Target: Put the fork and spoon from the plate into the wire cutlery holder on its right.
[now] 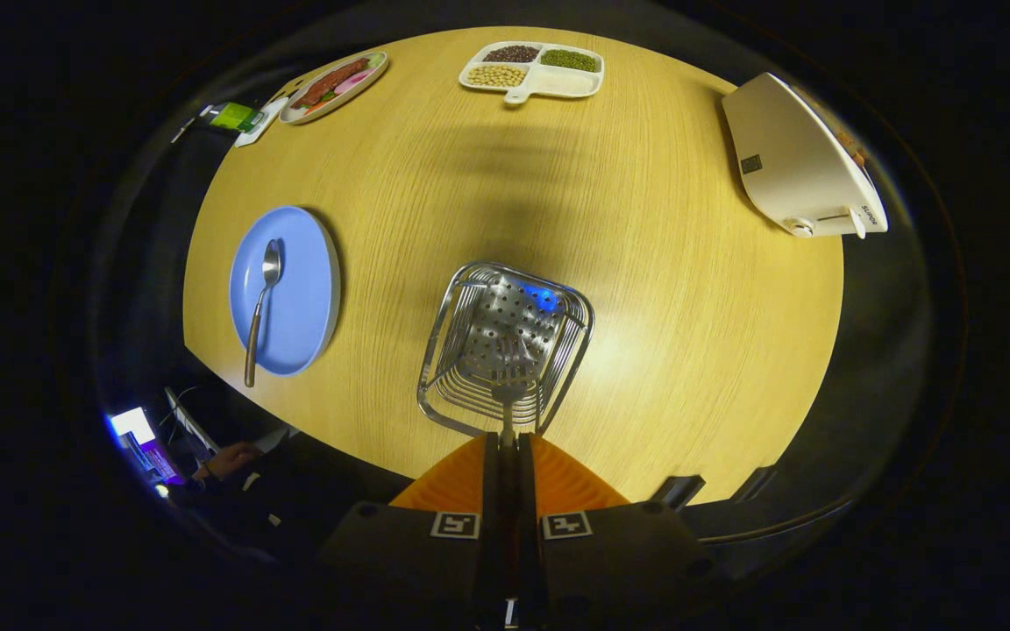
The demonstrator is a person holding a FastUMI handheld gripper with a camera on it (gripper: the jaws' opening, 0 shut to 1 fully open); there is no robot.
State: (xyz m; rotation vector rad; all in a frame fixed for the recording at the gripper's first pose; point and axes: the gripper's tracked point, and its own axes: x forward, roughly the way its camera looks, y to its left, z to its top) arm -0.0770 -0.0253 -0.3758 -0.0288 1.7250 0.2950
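My gripper is shut on the fork, whose handle is pinched between the fingers. The fork's tines hang downward over the mouth of the wire cutlery holder, a shiny wire basket with a perforated metal bottom, standing on the table just ahead of the fingers. To the left of the holder lies the blue plate. On it rests the spoon, bowl pointing away from me, its brown handle reaching over the plate's near rim.
The wooden table carries a divided white tray of beans at the far side, a plate of food at the far left and a white appliance at the far right. A person's hand rests below the table's near-left edge.
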